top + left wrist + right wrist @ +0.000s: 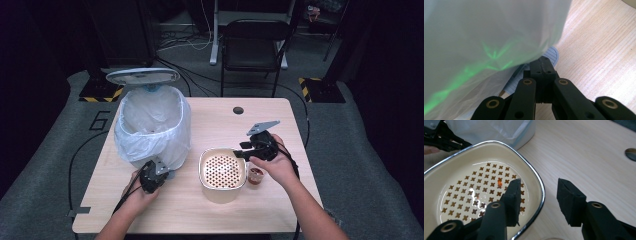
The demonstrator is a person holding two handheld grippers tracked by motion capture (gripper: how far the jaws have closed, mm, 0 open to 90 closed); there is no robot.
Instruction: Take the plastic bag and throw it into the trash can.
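Observation:
A cream basket (202, 172) with a perforated floor stands at the table's middle. My right gripper (246, 151) is open at its right rim. In the right gripper view the right gripper (539, 195) straddles the chrome rim (534, 173), one jaw inside and one outside. A white pedal bin (152, 125) lined with a plastic bag stands at the left, its lid (142, 76) raised. My left gripper (164, 174) is shut at the bin's base. In the left gripper view the left gripper (543, 65) has its tips on the ribbed pedal (552, 53) under the bag (486, 37).
A small cup of red sauce (256, 176) sits just right of the basket, under my right hand. A cable hole (238, 110) lies at the table's far edge. A black chair (252, 45) stands beyond the table. Bare wood lies along the front edge.

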